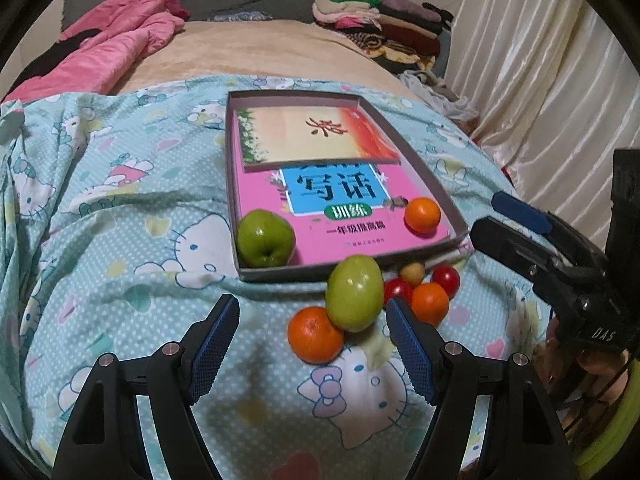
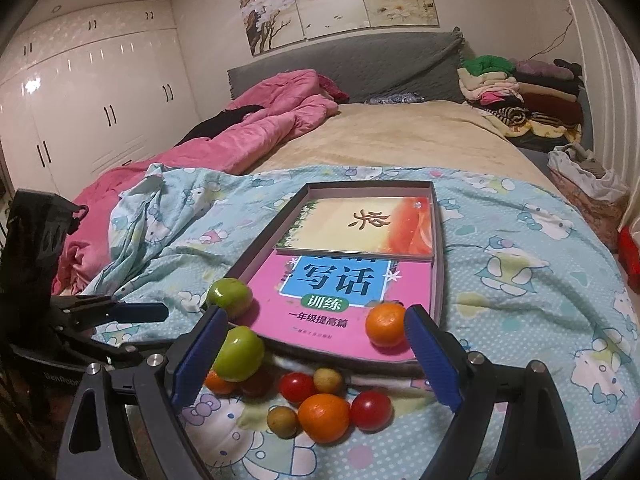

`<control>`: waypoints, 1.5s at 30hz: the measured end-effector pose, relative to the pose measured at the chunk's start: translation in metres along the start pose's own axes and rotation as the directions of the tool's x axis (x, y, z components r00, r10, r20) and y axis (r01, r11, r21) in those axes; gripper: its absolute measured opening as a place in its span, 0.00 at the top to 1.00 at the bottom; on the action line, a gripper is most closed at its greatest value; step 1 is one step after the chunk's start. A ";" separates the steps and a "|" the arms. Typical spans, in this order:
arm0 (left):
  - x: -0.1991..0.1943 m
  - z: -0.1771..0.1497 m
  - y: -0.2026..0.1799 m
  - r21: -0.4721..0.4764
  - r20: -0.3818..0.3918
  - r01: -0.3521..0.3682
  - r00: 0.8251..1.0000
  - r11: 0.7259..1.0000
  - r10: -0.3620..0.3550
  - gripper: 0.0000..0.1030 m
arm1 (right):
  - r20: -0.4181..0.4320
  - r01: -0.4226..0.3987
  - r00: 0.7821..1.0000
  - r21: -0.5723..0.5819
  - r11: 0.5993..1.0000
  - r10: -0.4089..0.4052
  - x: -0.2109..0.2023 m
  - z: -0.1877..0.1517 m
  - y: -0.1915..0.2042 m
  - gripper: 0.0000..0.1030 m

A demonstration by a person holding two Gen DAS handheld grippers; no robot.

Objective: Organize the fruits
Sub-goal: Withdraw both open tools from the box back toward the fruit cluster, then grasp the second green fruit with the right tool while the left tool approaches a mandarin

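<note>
Both tongs, left [image 1: 312, 320] and right [image 2: 316, 336], stood wide open and held nothing, above loose fruit [image 2: 324, 418] on the bed sheet [image 1: 120, 240] beside the tray [image 1: 436, 188].

I saw the bed [image 2: 400, 140] under a cartoon-cat sheet [image 1: 120, 216] — on it lay a shallow box [image 1: 434, 184] and, just before its near edge, loose fruit [image 2: 324, 416]; a pink quilt [image 2: 256, 120] and folded clothes [image 2: 520, 96] lay farther back.

Home bedroom: bed [image 2: 380, 136], wardrobe [image 2: 100, 112], folded clothes [image 2: 520, 92].
</note>
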State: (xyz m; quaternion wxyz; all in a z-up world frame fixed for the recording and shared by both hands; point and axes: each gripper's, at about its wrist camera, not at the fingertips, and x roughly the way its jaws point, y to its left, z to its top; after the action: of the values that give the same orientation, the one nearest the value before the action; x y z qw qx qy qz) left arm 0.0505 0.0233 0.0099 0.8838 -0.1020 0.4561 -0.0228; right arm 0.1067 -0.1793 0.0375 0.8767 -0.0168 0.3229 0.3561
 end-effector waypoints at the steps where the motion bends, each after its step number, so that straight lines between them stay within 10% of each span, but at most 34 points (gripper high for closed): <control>1: 0.002 -0.002 -0.001 0.008 -0.011 -0.002 1.000 1.000 0.002 0.25 | -0.003 -0.005 1.000 0.002 1.000 0.005 0.000 0.000 0.000 0.13; 37: 0.048 -0.018 -0.003 0.099 -0.150 -0.038 0.987 0.994 0.053 0.32 | -0.248 -0.173 0.949 0.110 0.979 0.196 0.053 -0.022 0.018 0.13; 45: 0.051 -0.017 0.004 0.074 -0.153 -0.015 0.988 0.997 0.026 0.36 | -0.267 -0.205 0.930 0.197 0.959 0.254 0.068 -0.022 0.013 0.28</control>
State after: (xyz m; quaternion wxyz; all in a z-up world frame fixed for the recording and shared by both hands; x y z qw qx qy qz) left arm 0.0669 0.0180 -0.0414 0.8492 -0.0630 0.5229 -0.0382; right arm 0.1231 -0.1334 -0.0166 0.7705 0.0422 0.4759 0.4221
